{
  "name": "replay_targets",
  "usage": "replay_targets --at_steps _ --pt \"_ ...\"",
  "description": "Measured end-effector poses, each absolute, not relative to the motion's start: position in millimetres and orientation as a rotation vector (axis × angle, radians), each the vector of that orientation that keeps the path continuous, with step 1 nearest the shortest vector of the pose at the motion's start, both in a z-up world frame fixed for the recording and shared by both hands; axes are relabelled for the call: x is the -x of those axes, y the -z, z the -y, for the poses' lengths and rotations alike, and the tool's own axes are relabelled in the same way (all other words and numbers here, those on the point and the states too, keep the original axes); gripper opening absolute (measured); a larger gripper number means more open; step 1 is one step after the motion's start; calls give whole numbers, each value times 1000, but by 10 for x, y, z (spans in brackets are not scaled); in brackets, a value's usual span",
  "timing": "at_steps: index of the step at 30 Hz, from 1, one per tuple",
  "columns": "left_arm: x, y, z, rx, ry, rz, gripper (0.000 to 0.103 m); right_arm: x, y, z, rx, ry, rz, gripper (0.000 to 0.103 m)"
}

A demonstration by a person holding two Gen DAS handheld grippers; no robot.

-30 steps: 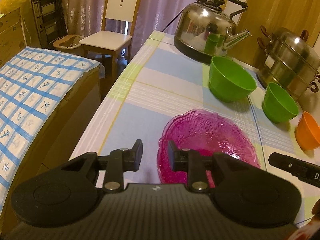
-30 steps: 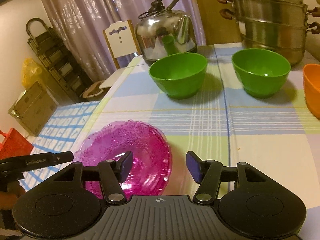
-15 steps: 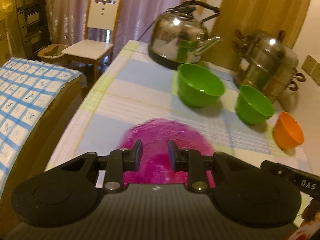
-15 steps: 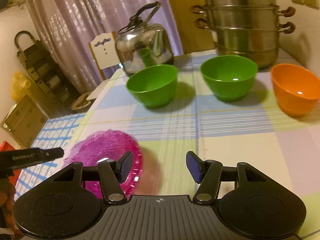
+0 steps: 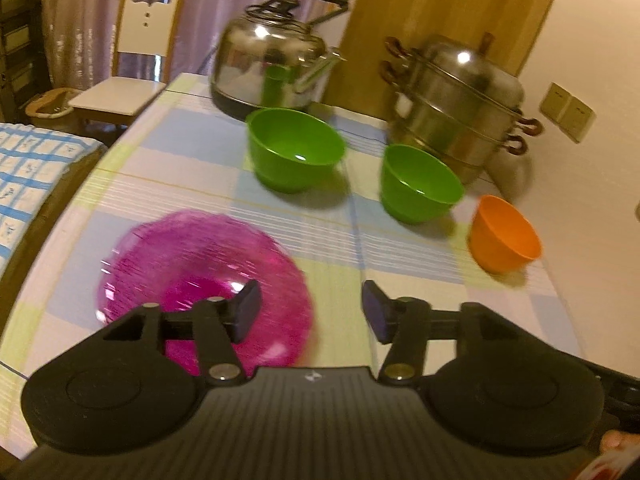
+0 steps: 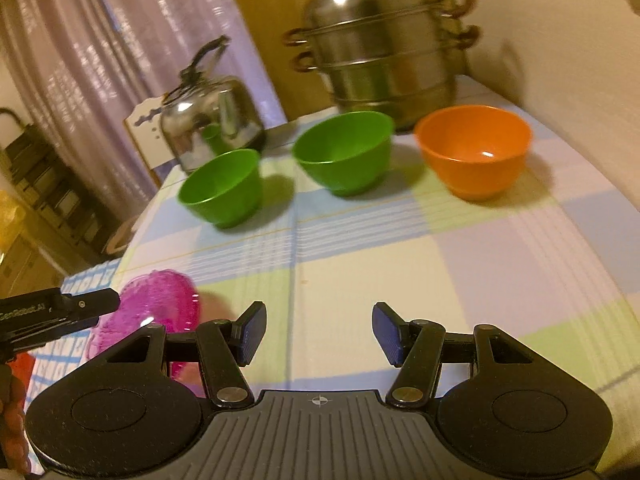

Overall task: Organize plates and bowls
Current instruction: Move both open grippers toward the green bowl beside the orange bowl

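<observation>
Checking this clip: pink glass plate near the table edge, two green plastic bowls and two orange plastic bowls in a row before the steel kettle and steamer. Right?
Not quite: there is only one orange plastic bowl, as the right wrist view shows. The rest holds: pink glass plate near the edge, two green plastic bowls, steel kettle and steamer behind.

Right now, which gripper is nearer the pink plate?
Left. The left gripper hangs over the pink plate's near edge; the right gripper sits off to its right.
</observation>
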State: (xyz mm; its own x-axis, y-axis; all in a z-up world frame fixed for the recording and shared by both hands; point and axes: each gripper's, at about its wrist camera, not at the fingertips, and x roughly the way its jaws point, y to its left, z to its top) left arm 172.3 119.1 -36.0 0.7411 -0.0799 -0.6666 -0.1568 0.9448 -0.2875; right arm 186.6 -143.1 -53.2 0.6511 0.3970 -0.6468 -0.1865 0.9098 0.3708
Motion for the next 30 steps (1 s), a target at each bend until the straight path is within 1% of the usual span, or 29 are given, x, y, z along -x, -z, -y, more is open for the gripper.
replay_targets --at_steps 5,6,10,16,20,30 --pt "-1673 294 -856 343 0 -743 77 -1762 513 1769 -345 -277 -826 59" --pt "-1663 284 -793 343 7 -744 83 -1737 505 1839 -358 -263 -829 59" --pt "-1633 242 -581 359 27 -750 90 -1646 460 2086 -399 -215 -832 59" --pt "-1593 221 -332 388 47 -766 92 -1533 383 2408 -446 -156 -832 59" --pt "-1591 219 -217 385 61 -775 92 -1503 343 2540 -456 -134 -829 61" --pt "-1626 220 -159 378 63 -792 93 -1526 262 2637 -458 -120 -839 65"
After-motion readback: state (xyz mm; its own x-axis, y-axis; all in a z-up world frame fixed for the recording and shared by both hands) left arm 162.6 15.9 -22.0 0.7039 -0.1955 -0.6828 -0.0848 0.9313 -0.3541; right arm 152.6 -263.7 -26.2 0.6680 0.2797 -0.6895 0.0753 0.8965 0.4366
